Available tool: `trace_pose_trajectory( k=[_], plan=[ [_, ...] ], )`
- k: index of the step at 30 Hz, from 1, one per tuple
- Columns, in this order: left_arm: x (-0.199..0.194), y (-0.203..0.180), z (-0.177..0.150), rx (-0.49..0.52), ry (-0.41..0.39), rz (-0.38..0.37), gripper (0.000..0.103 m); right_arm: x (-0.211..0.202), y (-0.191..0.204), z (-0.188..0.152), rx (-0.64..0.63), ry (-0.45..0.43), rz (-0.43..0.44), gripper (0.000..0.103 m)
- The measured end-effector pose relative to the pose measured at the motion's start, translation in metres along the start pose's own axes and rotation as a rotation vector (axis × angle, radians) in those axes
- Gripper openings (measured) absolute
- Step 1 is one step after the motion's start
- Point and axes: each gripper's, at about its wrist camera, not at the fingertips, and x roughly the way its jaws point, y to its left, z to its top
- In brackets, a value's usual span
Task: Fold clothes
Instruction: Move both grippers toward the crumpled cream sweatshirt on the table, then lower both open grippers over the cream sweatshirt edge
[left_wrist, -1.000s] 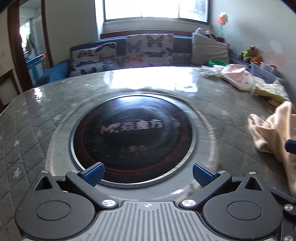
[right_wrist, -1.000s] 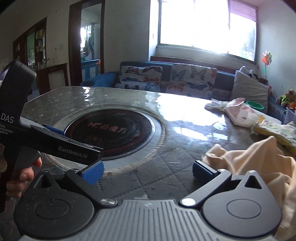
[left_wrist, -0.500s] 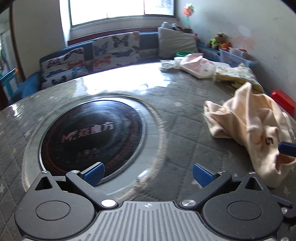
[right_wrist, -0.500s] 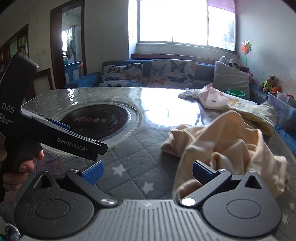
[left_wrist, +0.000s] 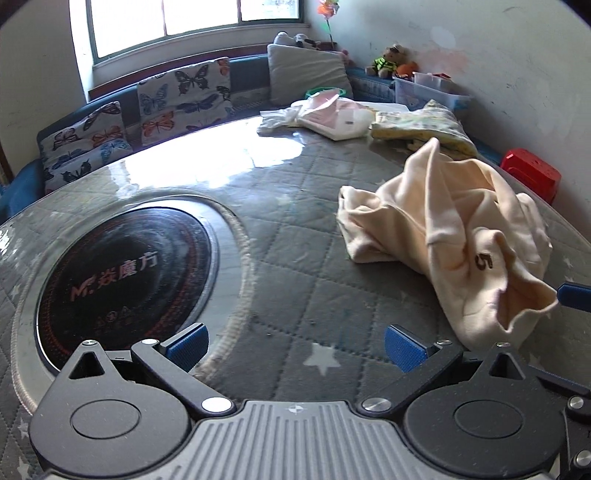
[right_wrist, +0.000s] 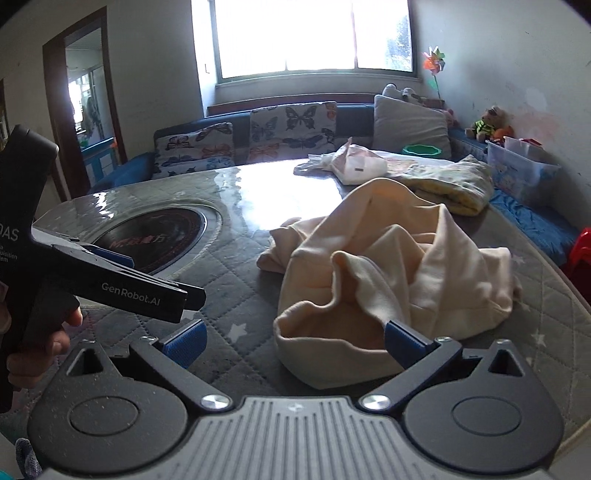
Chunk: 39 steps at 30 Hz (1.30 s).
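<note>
With both claws spread and empty, garment (right_wrist: 399, 273) lies crumpled dead ahead of right claw (right_wrist: 293, 345), probably touching its fingertip, well right of left claw (left_wrist: 295, 345).

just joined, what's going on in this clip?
A person holds a claw in each hand over a quilted table, about to fold clothes. The right claw is open at the near edge of a crumpled cream garment, nothing gripped yet. The left claw is open over bare table beside it. More clothes lie at the far edge.
</note>
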Motion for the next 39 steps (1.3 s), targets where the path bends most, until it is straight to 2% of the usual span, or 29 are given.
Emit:
trace_pose_trajectory(
  k=[23,39],
  plan=[
    [-0.005,-0.035,0.004,0.081,0.016,-0.084,0.103,-0.025,-0.011,-0.013,0.019,-0.029,-0.1,0.103],
    [0.002,-0.043,0.008,0.081,0.045,-0.066,0.103,-0.025,-0.018,-0.012,0.041,-0.03,-0.116,0.103]
  ],
)
